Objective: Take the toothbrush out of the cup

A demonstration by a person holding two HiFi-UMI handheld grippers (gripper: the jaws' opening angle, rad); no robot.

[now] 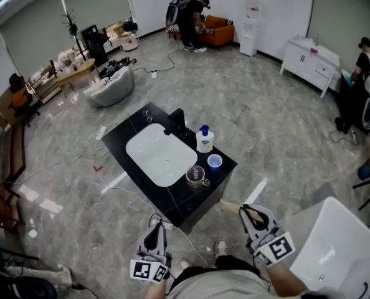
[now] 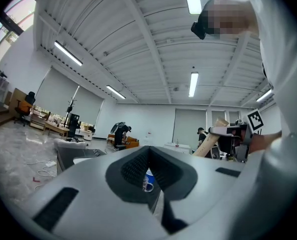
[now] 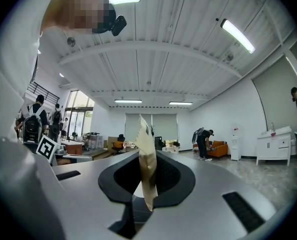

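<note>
**Though two cups sit on the counter, the brush is out and in the right-hand jaws**

As far as I can see, the toothbrush (image 3: 147, 179) stands in no cup. It is a pale, wooden-looking stick, and the jaws of the right gripper (image 1: 250, 212) are clamped tight on it. In the right gripper view its long end rises past them. I cannot make out any bristles, so calling it the brush is my reading from the task. In the head view it shows at the lower right of centre, off the near corner of the counter and well apart from the cups.

There are two of those, a glass mug (image 1: 196, 175) and a small cup with a blue inside (image 1: 215, 161). They stand just beside each other at the right-hand end of the black counter (image 1: 126, 136), near the middle of the frame. Neither shows anything standing in it, and I cannot say which one is the task's cup. Just above them is a soap bottle (image 1: 204, 140) with a blue pump. The faucet (image 1: 175, 124) stands over the white basin (image 1: 157, 154) to their left.

The left gripper (image 1: 154, 229), low and left of centre, has its jaws brought together with nothing between them.

To my eye the lifting-out is done. If anything is left, it is carrying the brush off or setting it down, and nothing in view says where.
</note>
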